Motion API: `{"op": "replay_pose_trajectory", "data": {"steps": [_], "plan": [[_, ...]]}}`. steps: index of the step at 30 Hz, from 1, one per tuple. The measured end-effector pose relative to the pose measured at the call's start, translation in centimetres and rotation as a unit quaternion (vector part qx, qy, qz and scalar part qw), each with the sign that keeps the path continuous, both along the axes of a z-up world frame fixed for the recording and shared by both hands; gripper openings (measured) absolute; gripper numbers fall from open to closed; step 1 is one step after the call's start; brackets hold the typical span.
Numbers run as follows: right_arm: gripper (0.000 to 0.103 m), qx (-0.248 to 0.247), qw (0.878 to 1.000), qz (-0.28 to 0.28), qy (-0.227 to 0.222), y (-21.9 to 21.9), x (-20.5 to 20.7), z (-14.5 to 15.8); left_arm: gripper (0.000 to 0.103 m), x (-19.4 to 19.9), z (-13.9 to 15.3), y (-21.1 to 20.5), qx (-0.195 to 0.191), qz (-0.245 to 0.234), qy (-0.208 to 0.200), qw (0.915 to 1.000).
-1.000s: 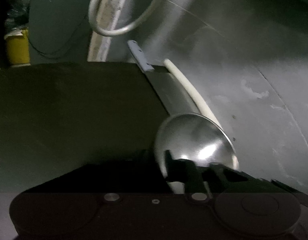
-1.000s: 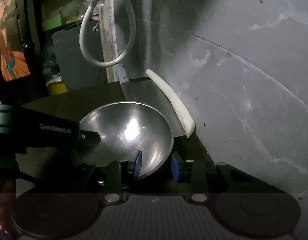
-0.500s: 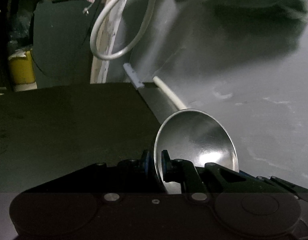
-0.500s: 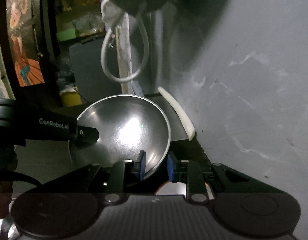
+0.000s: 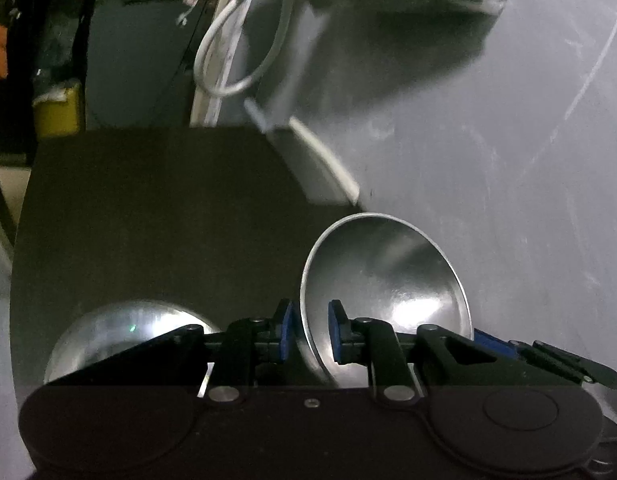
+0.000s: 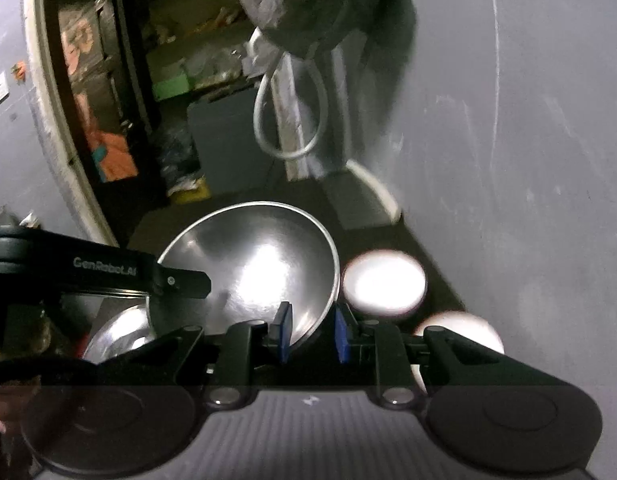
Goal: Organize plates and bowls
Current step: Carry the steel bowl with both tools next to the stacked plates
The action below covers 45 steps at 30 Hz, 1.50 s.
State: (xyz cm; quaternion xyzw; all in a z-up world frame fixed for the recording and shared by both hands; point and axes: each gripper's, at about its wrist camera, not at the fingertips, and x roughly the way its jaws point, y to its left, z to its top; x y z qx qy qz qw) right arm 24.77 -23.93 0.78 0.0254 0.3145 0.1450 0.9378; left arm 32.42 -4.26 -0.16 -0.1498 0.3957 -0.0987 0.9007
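Gripping a steel bowl [image 5: 384, 292] by its rim, the left gripper [image 5: 308, 334] was seen with its blue pads [image 5: 335, 332] set on either side of the thin metal edge, one inside the bowl and one outside; a small gap on the outer side could be made out, so full contact there could not be confirmed. The same bowl [image 6: 252, 268] was held at its near rim by the right gripper [image 6: 310, 336], whose blue pads [image 6: 284, 332] were closed narrowly across the edge. The bowl was thus carried between both tools, tilted, above a dark table [image 5: 148, 216]. In the right wrist view the left gripper [image 6: 176, 280] was seen reaching in from the left, its tip at the far left rim.

A second steel bowl [image 5: 120, 332] was seen low on the table, partly hidden behind the left gripper's body. Two white round dishes [image 6: 382, 282] were seen to the right of the held bowl, close to a grey wall [image 6: 528, 160]; both were overexposed and their type could not be told. A white looped cable [image 6: 288, 120] was hung against the wall, and a white strip [image 5: 324, 160] was laid along the table's far edge.
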Motion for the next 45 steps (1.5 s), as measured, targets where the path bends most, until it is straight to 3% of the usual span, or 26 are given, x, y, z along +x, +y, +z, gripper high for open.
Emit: {"op": "replay_pose_trajectory", "data": {"steps": [15,25,34,35,36,41,45], "plan": [[0.026,-0.002,0.997,0.018,0.078,-2.9,-9.9,-4.6,0.021,-8.7,-4.6,-2.6,0.020,-0.049,0.081,0.9953],[0.028,-0.005,0.994,0.030,0.100,-2.8,-10.8,-6.0,0.023,-9.4,-6.3,-2.9,0.033,-0.061,0.110,0.9916],[0.038,0.006,0.995,0.034,0.094,-2.5,-10.2,-6.3,0.032,-9.0,-6.9,-3.1,0.045,-0.074,0.125,0.9884],[0.042,0.008,0.995,0.032,0.093,-2.5,-10.2,-6.3,0.037,-8.9,-6.8,-3.0,0.047,-0.072,0.123,0.9886],[0.052,0.009,0.995,0.029,0.093,-2.6,-10.2,-6.3,0.041,-8.9,-6.7,-2.9,0.050,-0.070,0.121,0.9890],[0.086,0.019,0.997,0.005,0.080,-3.4,-10.2,-6.3,0.078,-9.1,-5.3,-2.3,0.064,-0.062,0.102,0.9908],[0.100,0.033,0.997,-0.014,0.072,-4.2,-10.0,-6.2,0.086,-9.1,-4.2,-2.2,0.073,-0.064,0.087,0.9914]]}}
